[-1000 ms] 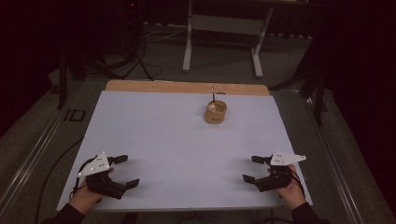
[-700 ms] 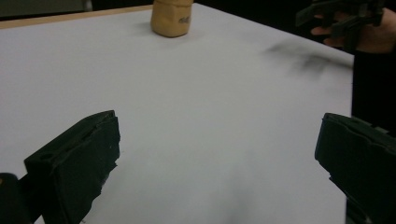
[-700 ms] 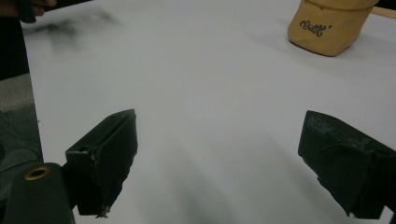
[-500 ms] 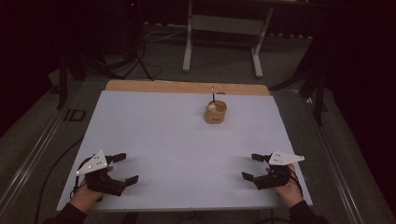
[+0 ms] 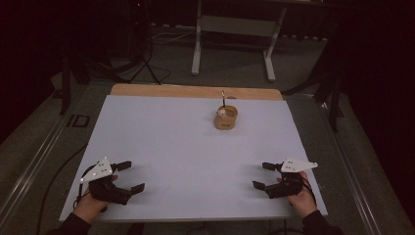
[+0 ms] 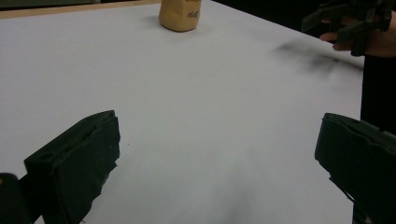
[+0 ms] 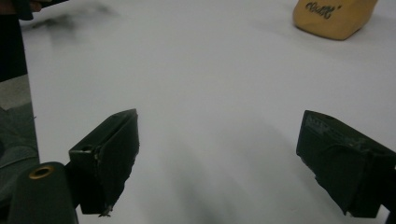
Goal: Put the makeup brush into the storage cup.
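Note:
A small tan wooden cup (image 5: pixel 226 118) stands at the back of the white table top (image 5: pixel 186 142), right of centre, with a white ball and a thin dark stick in it. The same cup (image 6: pixel 180 15) appears at the top of the left gripper view, and as a tan shape (image 7: pixel 334 16) at the top right of the right gripper view. My left gripper (image 5: pixel 131 176) rests open near the front left corner, nothing between its jaws. Near the front right corner, my right gripper (image 5: pixel 263 176) is open and empty too. Both point inward across the table.
A wooden strip (image 5: pixel 195 91) runs along the table's far edge. Behind it stands a grey metal frame (image 5: pixel 235 29) on the floor, with cables and dark stands to the left. The other hand and gripper (image 6: pixel 355 28) appear at the top right of the left gripper view.
Both grippers have drifted slightly toward the front edge of the table and stay open. The cup has not moved.

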{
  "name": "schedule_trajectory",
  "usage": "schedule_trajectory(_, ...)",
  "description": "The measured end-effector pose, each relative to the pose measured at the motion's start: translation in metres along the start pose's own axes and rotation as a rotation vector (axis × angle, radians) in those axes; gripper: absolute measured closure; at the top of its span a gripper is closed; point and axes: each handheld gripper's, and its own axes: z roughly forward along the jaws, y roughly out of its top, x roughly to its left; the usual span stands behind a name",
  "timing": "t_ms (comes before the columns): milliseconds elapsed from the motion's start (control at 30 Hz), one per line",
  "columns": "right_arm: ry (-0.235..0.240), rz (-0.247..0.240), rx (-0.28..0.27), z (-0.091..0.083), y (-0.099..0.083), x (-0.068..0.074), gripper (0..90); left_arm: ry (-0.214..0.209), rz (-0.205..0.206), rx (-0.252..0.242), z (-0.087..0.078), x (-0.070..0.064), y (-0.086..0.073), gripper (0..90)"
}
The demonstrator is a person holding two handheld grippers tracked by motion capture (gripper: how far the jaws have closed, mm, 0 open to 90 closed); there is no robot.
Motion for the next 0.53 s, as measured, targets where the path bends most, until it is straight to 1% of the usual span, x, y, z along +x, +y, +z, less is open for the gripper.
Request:
schedule_trajectory(133,0.005,-0.005,0.004,0.001,0.0002,0.0011,13.1,-0.004,0.002,-0.009,-0.0009,-0.001,0.0009,0.1)
schedule_trajectory(300,0.011,0.006,0.005,0.0017,-0.0008,0.0006,13.0,-0.007,0.009,-0.009,-0.0012,-0.002,0.0017,0.1)
schedule_trajectory(400,0.013,0.008,0.007,0.0021,-0.001,0.0008,13.0,-0.006,0.006,-0.011,-0.0015,-0.0019,0.0019,0.1)
schedule_trajectory(433,0.014,0.007,0.009,0.0024,-0.0011,0.0008,13.0,-0.007,-0.001,-0.012,-0.0014,-0.0016,0.0016,0.0)
schedule_trajectory(533,0.018,0.01,0.012,0.003,-0.0015,0.0007,13.0,-0.005,-0.002,-0.012,-0.0015,-0.0016,0.0017,0.0)
